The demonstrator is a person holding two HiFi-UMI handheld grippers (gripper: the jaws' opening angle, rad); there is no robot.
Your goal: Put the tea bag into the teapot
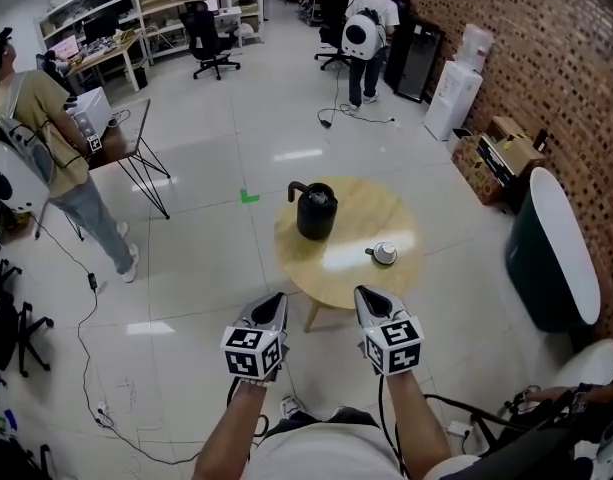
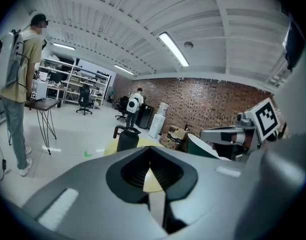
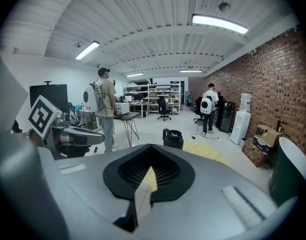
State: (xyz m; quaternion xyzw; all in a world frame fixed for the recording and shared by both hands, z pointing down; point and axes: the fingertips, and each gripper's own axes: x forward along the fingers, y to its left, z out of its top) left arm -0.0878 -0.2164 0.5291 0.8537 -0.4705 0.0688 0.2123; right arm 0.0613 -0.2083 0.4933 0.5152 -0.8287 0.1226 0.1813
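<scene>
A black teapot (image 1: 316, 211) with its top open stands on the far left part of a round wooden table (image 1: 354, 270). A small round pale object (image 1: 384, 255), like a lid with a knob, lies to its right. I cannot make out a tea bag in any view. My left gripper (image 1: 276, 299) and right gripper (image 1: 363, 293) hang side by side near my body, short of the table's near edge, both shut and empty. The left gripper view shows the teapot (image 2: 127, 138) beyond shut jaws. The right gripper view shows the teapot (image 3: 172, 138) ahead too.
A person (image 1: 48, 133) stands at the left by a small desk (image 1: 128, 133); another person (image 1: 366, 33) stands far back. A dark tub-like seat (image 1: 548, 258), cardboard boxes (image 1: 501, 156) and a water dispenser (image 1: 456, 90) line the brick wall at right. Cables (image 1: 86, 358) trail on the floor.
</scene>
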